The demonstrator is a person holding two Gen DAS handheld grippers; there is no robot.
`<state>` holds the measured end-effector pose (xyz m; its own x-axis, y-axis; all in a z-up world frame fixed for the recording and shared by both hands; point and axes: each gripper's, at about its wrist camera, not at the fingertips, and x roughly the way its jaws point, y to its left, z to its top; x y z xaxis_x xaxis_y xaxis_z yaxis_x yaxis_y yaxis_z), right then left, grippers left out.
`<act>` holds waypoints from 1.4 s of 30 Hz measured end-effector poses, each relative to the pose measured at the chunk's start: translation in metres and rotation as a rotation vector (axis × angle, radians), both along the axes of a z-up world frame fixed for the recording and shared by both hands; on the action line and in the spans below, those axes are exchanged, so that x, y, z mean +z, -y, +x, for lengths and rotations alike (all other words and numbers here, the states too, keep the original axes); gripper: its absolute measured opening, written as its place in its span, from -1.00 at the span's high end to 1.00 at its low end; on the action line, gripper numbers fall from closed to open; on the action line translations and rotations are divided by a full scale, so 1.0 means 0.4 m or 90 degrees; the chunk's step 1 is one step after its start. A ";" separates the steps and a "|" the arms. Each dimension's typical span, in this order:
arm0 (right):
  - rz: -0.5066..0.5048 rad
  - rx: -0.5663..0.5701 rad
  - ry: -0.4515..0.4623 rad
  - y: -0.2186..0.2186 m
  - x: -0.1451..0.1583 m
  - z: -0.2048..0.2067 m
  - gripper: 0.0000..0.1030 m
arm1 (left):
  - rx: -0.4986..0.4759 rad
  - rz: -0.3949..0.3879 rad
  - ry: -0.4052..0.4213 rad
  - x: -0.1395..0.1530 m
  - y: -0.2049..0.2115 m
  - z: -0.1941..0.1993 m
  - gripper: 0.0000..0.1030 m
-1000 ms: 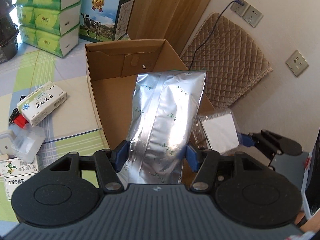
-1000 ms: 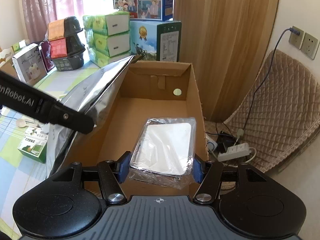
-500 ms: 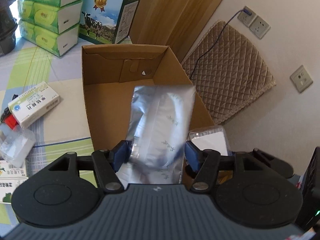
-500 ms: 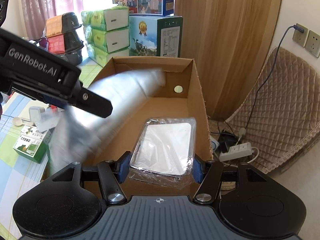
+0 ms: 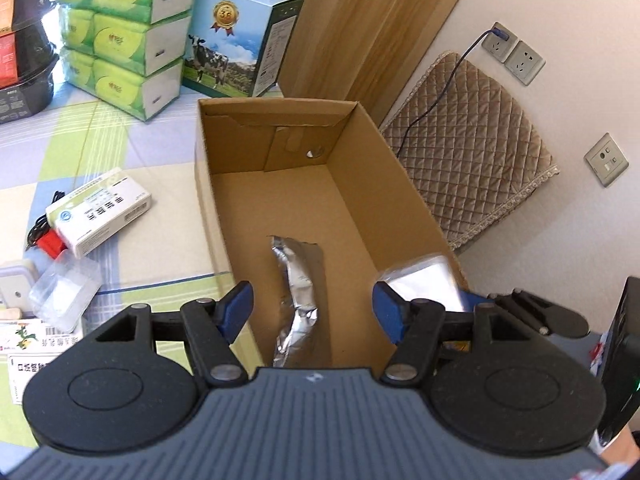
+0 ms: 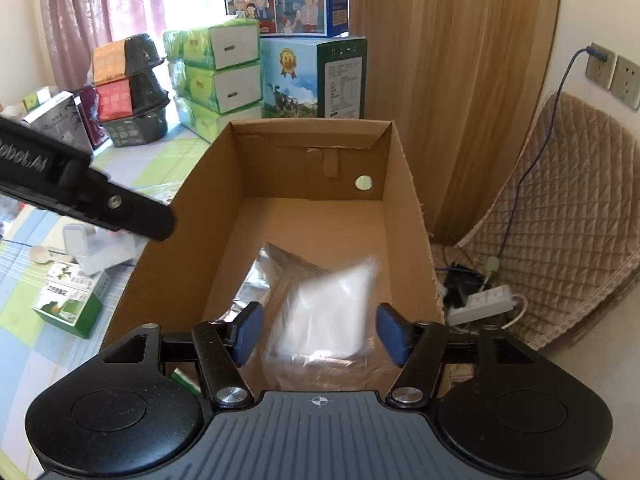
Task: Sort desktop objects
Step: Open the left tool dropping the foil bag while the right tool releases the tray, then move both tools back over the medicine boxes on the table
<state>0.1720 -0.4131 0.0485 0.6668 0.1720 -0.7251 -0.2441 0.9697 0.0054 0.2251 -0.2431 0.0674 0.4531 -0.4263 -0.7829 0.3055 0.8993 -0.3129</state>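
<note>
An open cardboard box [image 5: 400,200] stands at the table's edge. Inside it, on the floor, lies a crumpled silver foil pouch [image 5: 298,300], directly below my left gripper [image 5: 312,304], which is open with nothing between its fingers. In the right wrist view the same pouch [image 6: 260,276] lies in the box [image 6: 180,232]. A clear plastic packet with a white insert [image 6: 328,312], blurred, sits loose between the spread fingers of my right gripper [image 6: 320,332], which is open. A gap shows beside the left pad.
On the checked tablecloth left of the box lie a white medicine box [image 5: 100,212], a small clear container [image 5: 64,292] and a green carton [image 6: 72,300]. Tissue packs [image 5: 124,36] and a milk carton [image 5: 240,52] stand behind. A power strip [image 6: 488,300] lies on the floor at the right.
My left gripper opened and the foil pouch dropped into the box. My right gripper then opened too, and the clear packet is now blurred and loose between its fingers.
</note>
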 end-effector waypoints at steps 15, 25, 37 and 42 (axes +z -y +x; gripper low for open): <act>-0.033 0.025 0.014 -0.055 0.046 -0.076 -0.47 | 0.007 0.031 0.014 0.015 -0.098 -0.072 -0.34; -0.045 0.051 0.028 -0.124 0.081 -0.144 -0.55 | 0.017 0.053 0.030 0.039 -0.196 -0.149 -0.47; -0.050 0.094 0.053 -0.231 0.131 -0.206 -0.59 | 0.052 0.067 0.054 0.087 -0.333 -0.234 -0.54; -0.050 0.113 0.061 -0.277 0.148 -0.227 -0.61 | 0.066 0.076 0.065 0.107 -0.382 -0.258 -0.56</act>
